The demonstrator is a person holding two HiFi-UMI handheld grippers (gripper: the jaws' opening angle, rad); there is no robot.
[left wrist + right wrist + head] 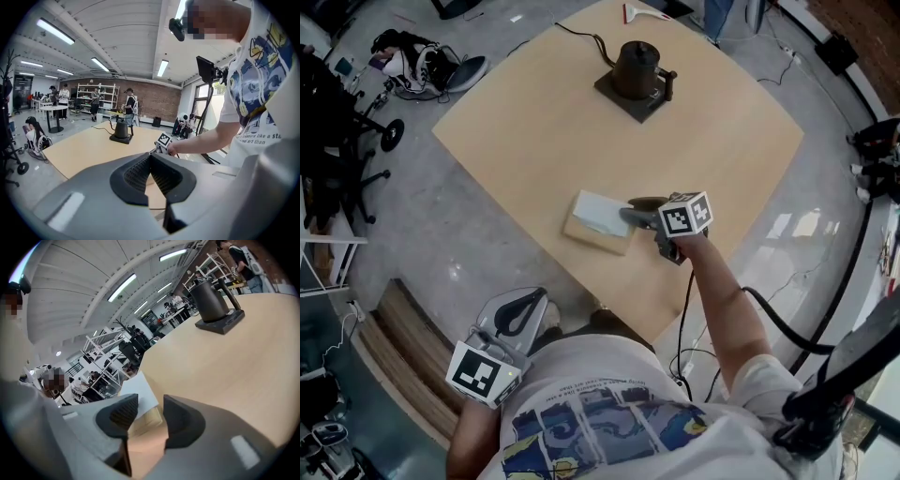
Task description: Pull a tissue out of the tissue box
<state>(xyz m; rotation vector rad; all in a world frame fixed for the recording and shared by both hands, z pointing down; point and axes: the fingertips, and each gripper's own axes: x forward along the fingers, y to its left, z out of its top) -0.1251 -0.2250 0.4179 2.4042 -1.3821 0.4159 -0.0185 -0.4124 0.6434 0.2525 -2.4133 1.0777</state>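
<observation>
Spread fingers (182, 420) of the right gripper (150, 404) sit just before the tissue (137, 391) on its box (595, 234), mid-frame on the table (516, 122): straddle it, pinch paper only, pull straight up; fingers of the left gripper (534, 302), lower left, are pressed together.

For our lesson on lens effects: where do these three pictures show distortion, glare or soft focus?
Head view: fisheye bows the table edges; glare shines off the floor. Left gripper view: ceiling lights blown out, corners black. Right gripper view: whole scene tilted, kettle leaning, close fingers slightly soft.
</observation>
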